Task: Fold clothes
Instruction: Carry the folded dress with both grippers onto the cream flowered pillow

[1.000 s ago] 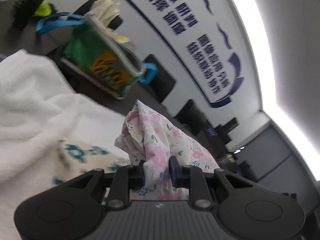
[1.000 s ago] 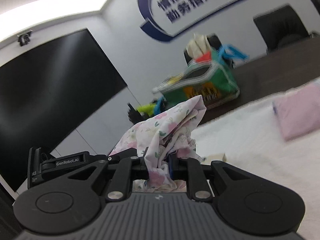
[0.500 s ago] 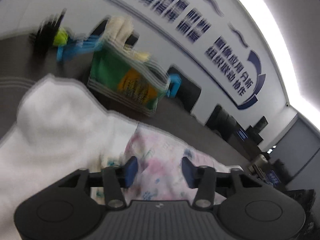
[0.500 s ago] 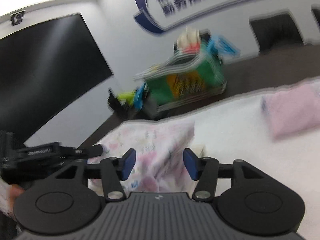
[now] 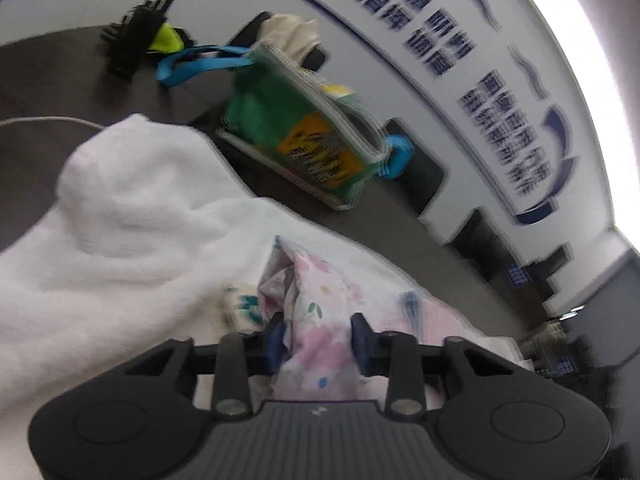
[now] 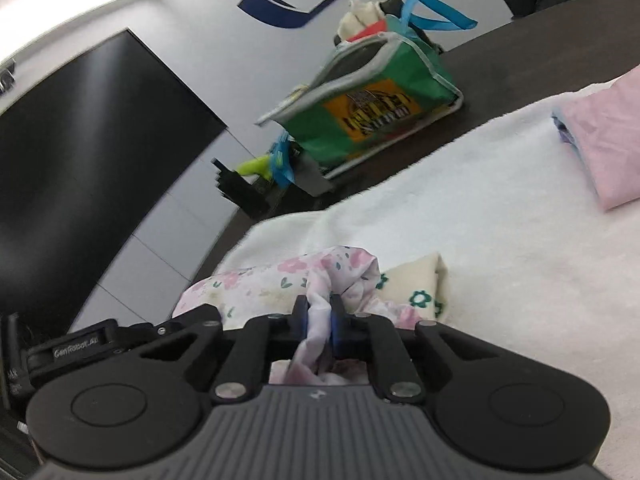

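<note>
The floral garment (image 6: 276, 284) lies on the white towel (image 6: 500, 240) near the worktop's (image 6: 520, 60) edge. The right gripper's (image 6: 319, 314) fingers are closing, pinching a bunched fold. The left gripper's (image 5: 318, 338) fingers, half apart and closing, straddle another fold (image 5: 320, 344) without clearly pressing it.

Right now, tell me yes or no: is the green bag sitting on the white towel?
No, the green bag stands on the dark table beyond the edge of the white towel.
</note>
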Demonstrator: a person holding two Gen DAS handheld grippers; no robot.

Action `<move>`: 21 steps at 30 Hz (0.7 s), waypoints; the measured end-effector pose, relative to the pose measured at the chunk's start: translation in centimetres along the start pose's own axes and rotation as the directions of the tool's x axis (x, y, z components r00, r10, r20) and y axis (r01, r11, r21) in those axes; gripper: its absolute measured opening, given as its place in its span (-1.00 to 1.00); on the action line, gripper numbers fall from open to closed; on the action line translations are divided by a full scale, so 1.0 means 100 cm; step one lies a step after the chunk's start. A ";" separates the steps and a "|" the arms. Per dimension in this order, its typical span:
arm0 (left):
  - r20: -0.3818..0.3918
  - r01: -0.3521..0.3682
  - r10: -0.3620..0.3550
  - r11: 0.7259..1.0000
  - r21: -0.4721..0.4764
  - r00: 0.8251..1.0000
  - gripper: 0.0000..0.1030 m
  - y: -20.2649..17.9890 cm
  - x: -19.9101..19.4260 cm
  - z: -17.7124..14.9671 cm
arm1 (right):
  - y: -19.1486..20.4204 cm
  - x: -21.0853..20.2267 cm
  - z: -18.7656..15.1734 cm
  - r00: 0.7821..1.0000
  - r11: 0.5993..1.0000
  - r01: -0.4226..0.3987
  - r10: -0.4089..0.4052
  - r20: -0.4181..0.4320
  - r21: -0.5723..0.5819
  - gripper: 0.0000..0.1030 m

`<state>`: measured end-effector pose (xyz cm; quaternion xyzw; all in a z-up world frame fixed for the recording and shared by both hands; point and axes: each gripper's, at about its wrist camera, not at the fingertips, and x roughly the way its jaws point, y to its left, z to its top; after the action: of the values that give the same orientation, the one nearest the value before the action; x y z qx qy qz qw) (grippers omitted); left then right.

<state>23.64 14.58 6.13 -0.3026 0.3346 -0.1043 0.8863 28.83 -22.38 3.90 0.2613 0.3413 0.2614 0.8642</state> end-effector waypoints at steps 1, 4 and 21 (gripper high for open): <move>0.002 -0.018 0.018 1.000 0.001 1.000 -0.03 0.001 0.004 0.000 | 0.004 -0.003 0.000 1.000 0.999 0.026 -0.025 0.016 -0.036 -0.67; 0.113 0.049 -0.050 0.999 0.017 0.992 -0.03 0.000 -0.018 0.001 | 0.023 -0.020 -0.003 0.989 0.976 0.120 -0.101 0.108 -0.184 -0.34; 0.232 -0.068 -0.003 0.951 0.300 0.973 -0.01 -0.062 -0.036 -0.038 | 0.065 -0.023 -0.037 0.940 0.868 0.302 -0.202 0.276 -0.394 -0.39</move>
<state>18.58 9.27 9.56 -0.1660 0.2147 -0.1045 0.9568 22.89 -18.11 6.74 0.0449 0.2061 0.1829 0.9602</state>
